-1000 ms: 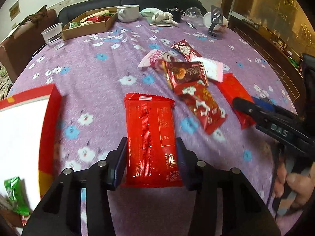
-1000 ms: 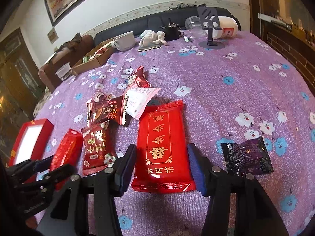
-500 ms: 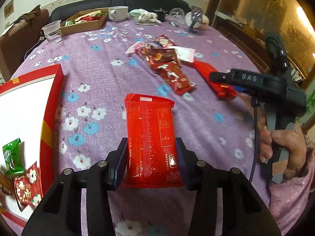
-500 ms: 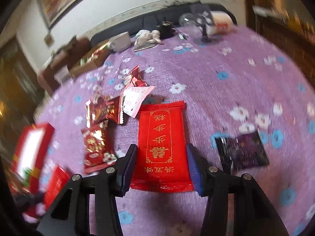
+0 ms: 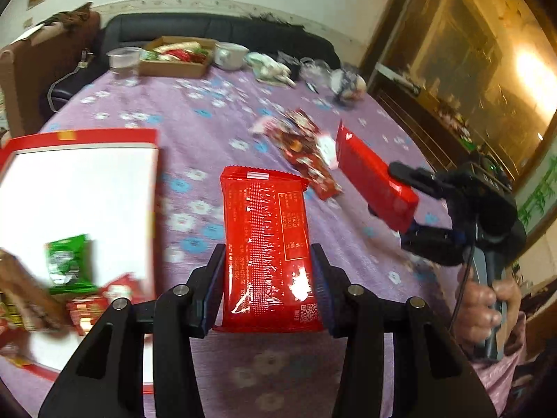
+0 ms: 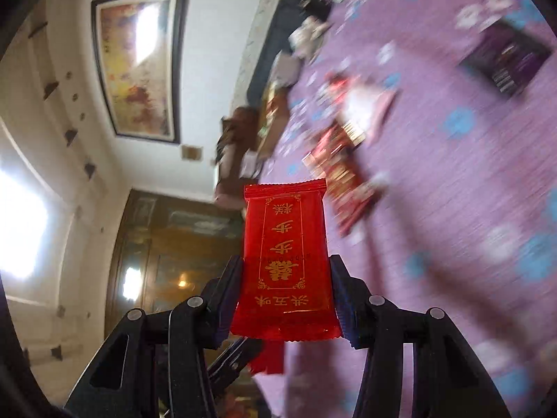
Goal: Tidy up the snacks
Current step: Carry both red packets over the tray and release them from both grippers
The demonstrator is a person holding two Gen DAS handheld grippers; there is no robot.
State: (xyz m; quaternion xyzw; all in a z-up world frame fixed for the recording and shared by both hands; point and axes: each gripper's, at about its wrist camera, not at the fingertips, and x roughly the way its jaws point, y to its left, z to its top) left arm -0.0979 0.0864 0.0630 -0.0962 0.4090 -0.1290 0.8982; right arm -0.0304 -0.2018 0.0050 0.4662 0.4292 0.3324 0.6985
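My left gripper point(image 5: 268, 282) is shut on a red snack packet point(image 5: 268, 244), printed back side up, held above the purple flowered tablecloth. My right gripper point(image 6: 285, 292) is shut on a second red packet point(image 6: 287, 254) with gold characters and is rolled sideways in the air. In the left wrist view the right gripper point(image 5: 403, 195) holds that packet point(image 5: 372, 174) to my right. A red box with a white inside point(image 5: 80, 181) lies at the left and holds a green packet point(image 5: 68, 261) and other snacks. A loose pile of red snacks point(image 5: 306, 149) lies on the table.
A dark purple packet point(image 6: 508, 59) lies apart on the cloth. At the table's far end stand a cardboard box of snacks point(image 5: 177, 57), a clear plastic cup point(image 5: 123, 61), a white mug point(image 5: 229, 56) and other clutter. A black sofa runs behind the table.
Both grippers have lifted their red packets off the table. The left one has moved back toward the red box. The right one has risen and rolled sideways.
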